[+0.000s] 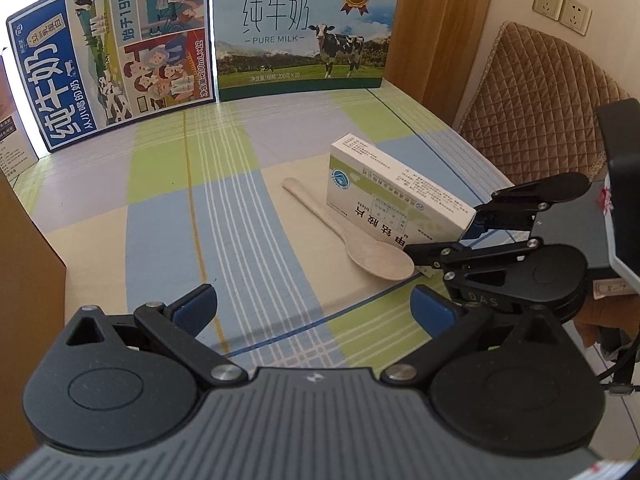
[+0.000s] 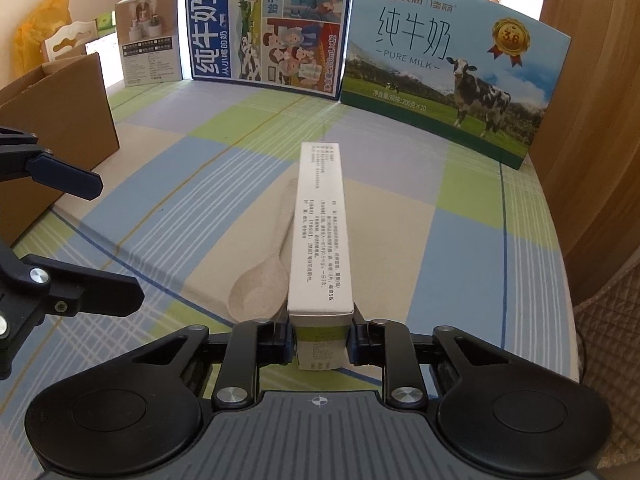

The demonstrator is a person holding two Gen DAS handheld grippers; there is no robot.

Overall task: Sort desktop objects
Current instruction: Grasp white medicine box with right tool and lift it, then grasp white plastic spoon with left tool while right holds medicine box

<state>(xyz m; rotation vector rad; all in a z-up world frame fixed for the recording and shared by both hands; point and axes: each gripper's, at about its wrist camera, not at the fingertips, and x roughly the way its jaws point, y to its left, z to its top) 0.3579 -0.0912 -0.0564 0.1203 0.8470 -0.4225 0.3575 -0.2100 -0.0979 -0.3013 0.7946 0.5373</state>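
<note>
Step in hand: the right tool (image 2: 318,342) had closed on the near end of the medicine box (image 2: 320,236), its 2 blue pads pressed against the box's sides; the box stood on its long edge, and whether it was lifted clear of the cloth was hard to tell.
Left tool (image 1: 314,306): spread wide, holding nothing, hovering near the front edge of the counter.
Spoon (image 1: 356,234): a pale spoon lay flat just beside the box on its left, bowl toward the front edge, handle toward the back; it looked to be touching the box or nearly so.
Next move, as a judgement: carry the box off without dragging the spoon, likely toward the open cardboard box (image 2: 52,120) at the counter's left edge; the spoon would then fall to the free left tool.
Counter (image 1: 168,216): covered with a checked cloth of blue, green, cream and lilac.
Back edge: 2 milk cartons (image 1: 304,36) stood upright side by side.
Room: a quilted chair (image 1: 536,112) sat past the right edge, with 2 wall sockets (image 1: 562,9) above it.
</note>
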